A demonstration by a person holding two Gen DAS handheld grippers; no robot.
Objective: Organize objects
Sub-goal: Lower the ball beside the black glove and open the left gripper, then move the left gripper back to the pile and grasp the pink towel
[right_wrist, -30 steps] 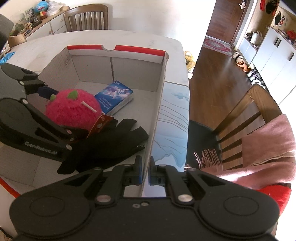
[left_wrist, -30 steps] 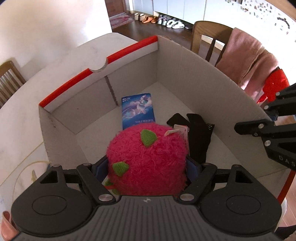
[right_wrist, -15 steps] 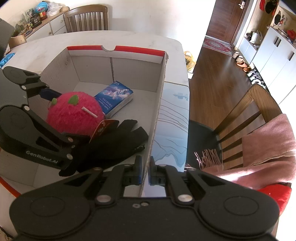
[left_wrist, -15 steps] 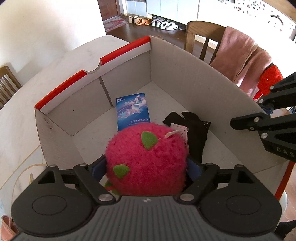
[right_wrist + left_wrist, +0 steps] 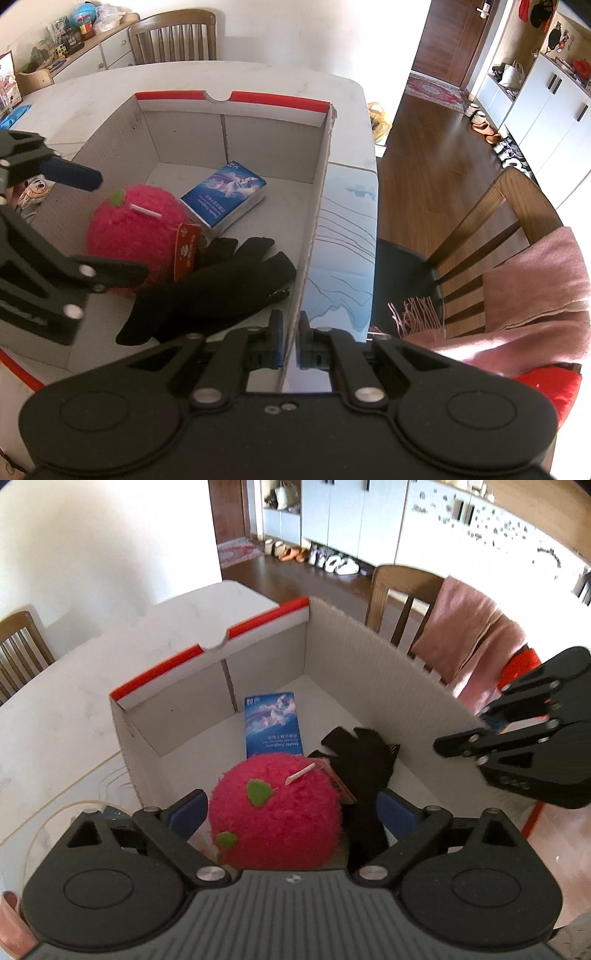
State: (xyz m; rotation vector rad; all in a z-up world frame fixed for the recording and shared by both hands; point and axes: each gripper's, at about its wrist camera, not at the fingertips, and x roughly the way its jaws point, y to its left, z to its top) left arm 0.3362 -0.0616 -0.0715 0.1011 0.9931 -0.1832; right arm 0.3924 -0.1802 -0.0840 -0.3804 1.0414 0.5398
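Left wrist view: the left claw (image 5: pixel 291 808) is opening, its blue pads spread clear of the fuzzy pink strawberry toy (image 5: pixel 275 808), which sits in the white cardboard box with red rim (image 5: pixel 369 646), near the blue booklet (image 5: pixel 273 722) and black gloves (image 5: pixel 360 753). A pad could snag the fuzz and drag the toy.

Right wrist view: the right claw (image 5: pixel 291 341) is pinching the box's right wall. Letting go could shift it. The white tabletop (image 5: pixel 258 79) beyond is open.

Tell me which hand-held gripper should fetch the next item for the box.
Left. The left hand-held gripper is opening off the pink plush, so it is nearly free; the right hand-held gripper is shut on the box wall.
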